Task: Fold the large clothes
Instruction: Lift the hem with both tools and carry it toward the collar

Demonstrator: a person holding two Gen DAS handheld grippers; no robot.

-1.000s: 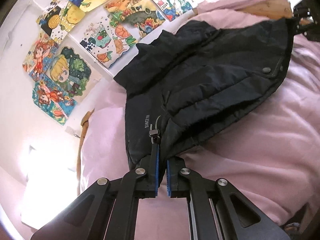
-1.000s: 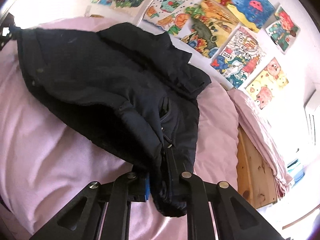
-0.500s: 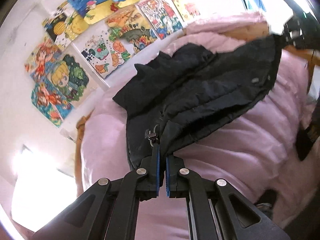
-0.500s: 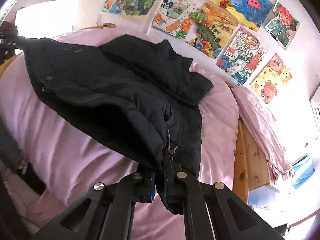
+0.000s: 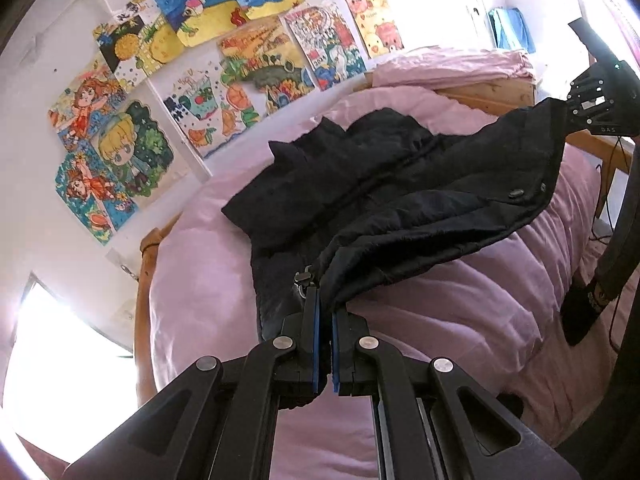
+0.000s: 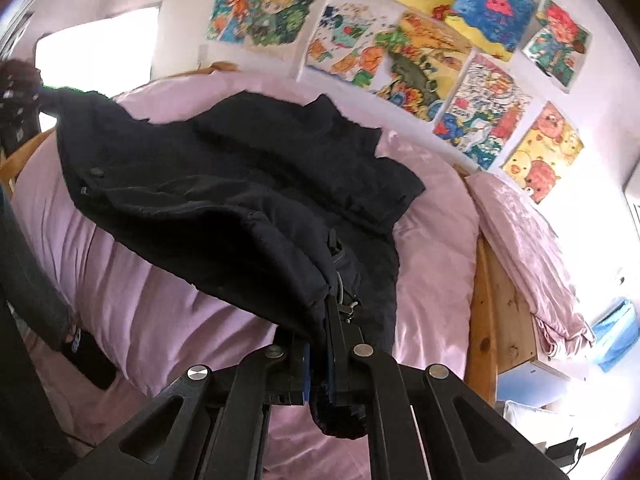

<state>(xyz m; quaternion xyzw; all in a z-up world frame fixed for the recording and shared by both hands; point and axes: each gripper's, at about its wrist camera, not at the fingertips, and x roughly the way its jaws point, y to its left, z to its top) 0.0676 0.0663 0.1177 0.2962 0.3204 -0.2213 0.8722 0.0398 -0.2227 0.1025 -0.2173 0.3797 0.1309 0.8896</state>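
A black padded jacket (image 5: pixel 400 188) lies across the pink bed (image 5: pixel 460 304), collar toward the wall. Its lower hem is lifted off the bedding and stretched between my two grippers. In the left wrist view my left gripper (image 5: pixel 325 305) is shut on one hem corner, beside the zipper pull (image 5: pixel 302 280). My right gripper (image 5: pixel 596 108) shows at the far right of that view, holding the other corner. In the right wrist view the jacket (image 6: pixel 224 184) drapes over my right gripper (image 6: pixel 320 332), which is shut on the hem fabric. The left gripper (image 6: pixel 20 92) is a dark blur at the far left edge.
Colourful drawings (image 5: pixel 240 68) cover the white wall behind the bed. A wooden bed frame (image 6: pixel 486 320) and folded pink bedding (image 6: pixel 528 248) lie at the right end. A bright window (image 5: pixel 60 360) is at the left. The person's dark-clothed limb (image 5: pixel 618 240) stands by the bed's near side.
Both grippers have risen and drawn back from the bed, lifting the jacket's hem higher. More of the bed and wall shows now. Both grips have held.
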